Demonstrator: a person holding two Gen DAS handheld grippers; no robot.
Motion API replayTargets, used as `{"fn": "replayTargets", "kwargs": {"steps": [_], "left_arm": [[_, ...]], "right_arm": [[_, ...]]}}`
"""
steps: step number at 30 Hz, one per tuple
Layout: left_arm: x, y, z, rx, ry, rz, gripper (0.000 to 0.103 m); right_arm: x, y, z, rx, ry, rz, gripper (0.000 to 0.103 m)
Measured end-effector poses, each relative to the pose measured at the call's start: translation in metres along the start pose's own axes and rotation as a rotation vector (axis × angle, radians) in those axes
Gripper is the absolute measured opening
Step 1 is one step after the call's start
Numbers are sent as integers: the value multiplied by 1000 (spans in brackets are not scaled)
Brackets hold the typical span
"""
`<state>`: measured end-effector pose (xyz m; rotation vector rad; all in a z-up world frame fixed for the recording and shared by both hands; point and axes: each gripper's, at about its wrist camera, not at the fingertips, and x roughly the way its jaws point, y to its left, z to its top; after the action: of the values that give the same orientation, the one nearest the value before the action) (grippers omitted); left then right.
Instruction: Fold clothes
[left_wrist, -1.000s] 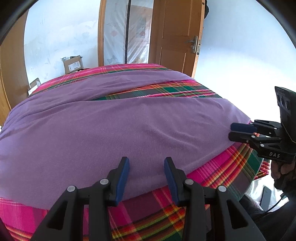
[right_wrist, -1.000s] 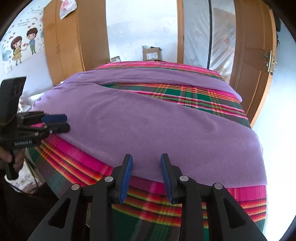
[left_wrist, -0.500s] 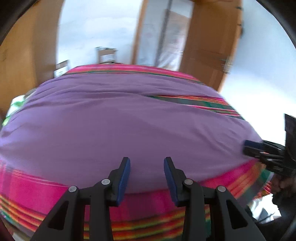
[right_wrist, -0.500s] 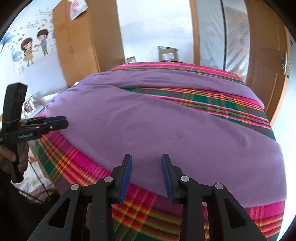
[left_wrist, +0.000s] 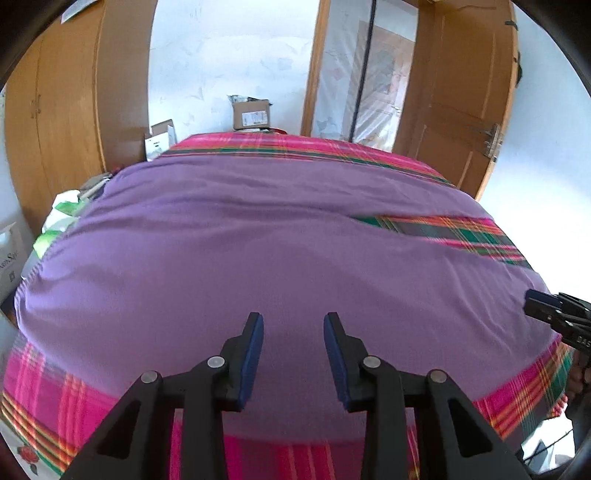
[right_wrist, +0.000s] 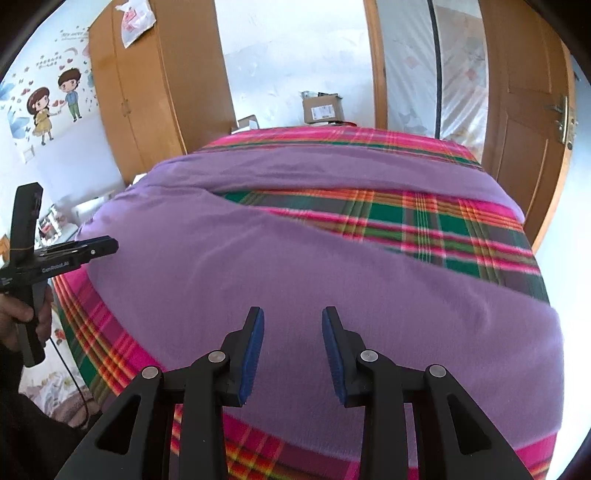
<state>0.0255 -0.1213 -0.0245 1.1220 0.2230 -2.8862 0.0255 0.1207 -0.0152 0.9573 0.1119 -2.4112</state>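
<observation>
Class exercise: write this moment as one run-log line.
task: fold clothes | left gripper: open, empty | right gripper: open, empty | purple garment: spread on plaid bed cover, ungrasped

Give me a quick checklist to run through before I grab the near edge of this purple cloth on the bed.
1. Left gripper jaws open and empty: ok.
2. Right gripper jaws open and empty: ok.
3. Purple cloth spread flat on the plaid bedspread: mostly ok, though a strip of plaid shows through a gap on the right.
4. Near edge of the cloth in front of both grippers: ok, it runs just under the jaws in each wrist view.
5. Nothing lying on the cloth: ok.
6. Far edge and far corners lying flat: cannot tell.
</observation>
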Motion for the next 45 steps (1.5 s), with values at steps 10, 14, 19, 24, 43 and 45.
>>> {"fn": "replayTargets", "kwargs": {"steps": [10, 14, 19, 24, 43, 45], "left_arm": [[21, 16, 12, -27, 27, 47, 36], [27, 18, 10, -39, 45, 41, 36], [29, 19, 8, -44, 50, 33, 36], [29, 15, 8, -29, 52, 47, 36], [29, 21, 10, -55, 47, 10, 40], [29, 22, 10, -63, 45, 4, 40]], "right_arm": [[21, -24, 24, 41, 38, -67, 35], [26, -31, 21, 73, 65, -63, 35], [31, -31, 16, 87, 92, -86, 35], [31, -27, 12, 79, 91, -112, 35], [50, -67, 137, -25, 25, -57, 35], [69, -82, 157, 0, 39, -32, 32]]}}
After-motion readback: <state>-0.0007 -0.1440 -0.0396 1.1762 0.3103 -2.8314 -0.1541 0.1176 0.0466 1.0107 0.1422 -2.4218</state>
